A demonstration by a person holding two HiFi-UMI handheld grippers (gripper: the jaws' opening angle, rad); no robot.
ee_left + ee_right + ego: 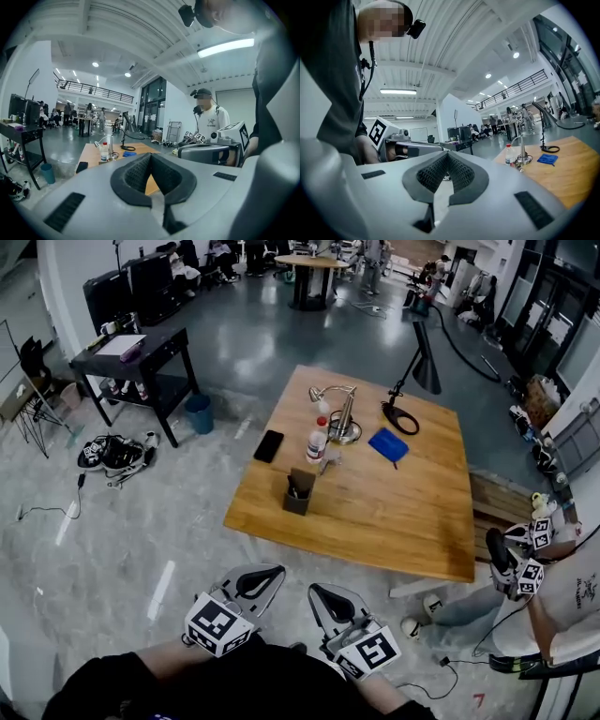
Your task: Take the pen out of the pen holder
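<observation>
1. Left claw (255, 581) and right claw (330, 601), both pinched together and empty, point towards the table (412, 521).
2. The holder (299, 494) stands well ahead of both claws, near the table's closest edge, with the pen (294, 489) inside.
3. The pen is probably light, stiff and slick, so pinch its exposed top and lift straight.
4. The pen shows only as a dark sliver, its lower length hidden in the holder.

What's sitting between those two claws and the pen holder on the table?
Nothing: in the head view, only bare floor and the table's near edge separate the left claw and right claw from the pen holder.
</observation>
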